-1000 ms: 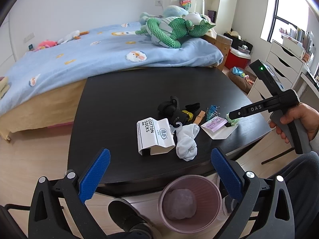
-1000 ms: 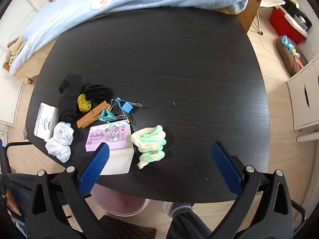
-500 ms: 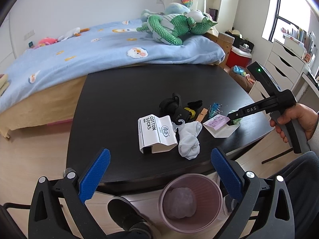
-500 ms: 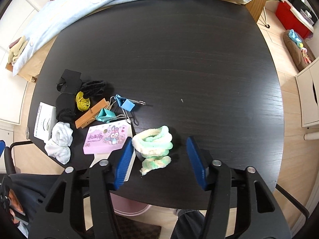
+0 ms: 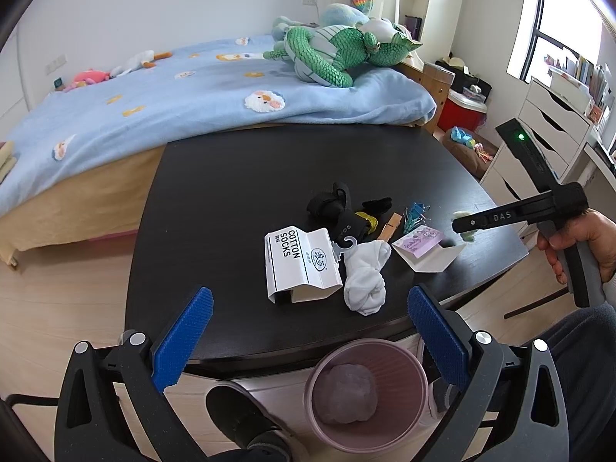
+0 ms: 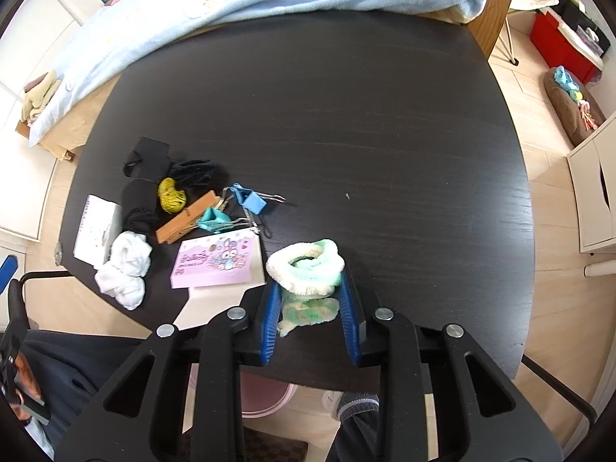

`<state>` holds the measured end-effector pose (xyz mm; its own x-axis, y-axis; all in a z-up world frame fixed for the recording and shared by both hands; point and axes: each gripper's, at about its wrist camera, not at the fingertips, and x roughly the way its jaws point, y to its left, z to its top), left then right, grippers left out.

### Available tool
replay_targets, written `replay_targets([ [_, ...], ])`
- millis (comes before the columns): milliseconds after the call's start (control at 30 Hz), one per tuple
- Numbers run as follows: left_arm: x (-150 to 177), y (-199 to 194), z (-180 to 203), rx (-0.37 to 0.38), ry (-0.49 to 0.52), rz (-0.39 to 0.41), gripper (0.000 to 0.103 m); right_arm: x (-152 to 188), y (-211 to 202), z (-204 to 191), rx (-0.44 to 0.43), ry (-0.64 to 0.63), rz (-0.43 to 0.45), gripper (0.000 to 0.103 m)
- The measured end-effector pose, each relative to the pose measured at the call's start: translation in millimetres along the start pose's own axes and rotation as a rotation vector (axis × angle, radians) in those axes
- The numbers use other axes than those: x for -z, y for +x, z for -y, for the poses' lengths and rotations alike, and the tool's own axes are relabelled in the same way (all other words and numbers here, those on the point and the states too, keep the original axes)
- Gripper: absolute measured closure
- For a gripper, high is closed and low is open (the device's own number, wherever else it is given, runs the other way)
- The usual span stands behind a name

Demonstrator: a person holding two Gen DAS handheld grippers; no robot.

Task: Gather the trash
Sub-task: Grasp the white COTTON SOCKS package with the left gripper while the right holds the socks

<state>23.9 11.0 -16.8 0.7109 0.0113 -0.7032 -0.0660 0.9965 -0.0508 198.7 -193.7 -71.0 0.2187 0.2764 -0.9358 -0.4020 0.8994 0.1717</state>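
Observation:
A green-and-cream fluffy sock (image 6: 306,269) lies near the front edge of the black table (image 6: 346,115). My right gripper (image 6: 310,308) has its blue pads on either side of it, closed in against its lower part; it also shows in the left wrist view (image 5: 464,227). My left gripper (image 5: 308,331) is open and empty, held above the table's front edge. A pink trash bin (image 5: 365,396) with a crumpled wad inside stands on the floor below it.
On the table lie a white "Cotton Socks" box (image 5: 300,265), a white sock (image 5: 365,273), a pink-labelled card pack (image 6: 215,261), a wooden clothespin (image 6: 184,223), blue binder clips (image 6: 250,204), black items (image 6: 146,161) and a yellow ball (image 6: 171,196). A bed (image 5: 192,96) stands behind.
My right gripper moved forward over the fluffy sock and its jaws closed from wide open to narrow around it. The left gripper stayed open, shifting only slightly.

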Motion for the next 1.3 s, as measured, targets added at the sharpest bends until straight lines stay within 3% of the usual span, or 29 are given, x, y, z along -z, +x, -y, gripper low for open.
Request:
replay_targets([
  [367, -28, 24, -12, 0.040, -0.045, -0.059, 0.006, 11, -35, -22, -0.024, -0.062, 0.066, 0.075],
  [667, -44, 79, -32, 0.065, -0.123, -0.259, 0.006, 11, -45, -29, -0.033, -0.081, 0.083, 0.075],
  [933, -30, 121, -44, 0.088, -0.192, -0.417, 0.006, 12, -44, -27, -0.038, -0.081, 0.081, 0.075],
  [1067, -24, 129, -47, 0.096, -0.210, -0.459, 0.006, 11, -43, -28, -0.040, -0.081, 0.079, 0.075],
  [1133, -22, 131, -49, 0.112, -0.227, -0.469, 0.010, 10, -42, -28, -0.041, -0.082, 0.079, 0.075],
  [1200, -21, 134, -50, 0.124, -0.236, -0.482, 0.025, 10, -42, -28, -0.042, -0.083, 0.078, 0.075],
  [1300, -21, 136, -53, 0.135, -0.242, -0.495, 0.032, 10, -41, -28, -0.044, -0.084, 0.077, 0.075],
])
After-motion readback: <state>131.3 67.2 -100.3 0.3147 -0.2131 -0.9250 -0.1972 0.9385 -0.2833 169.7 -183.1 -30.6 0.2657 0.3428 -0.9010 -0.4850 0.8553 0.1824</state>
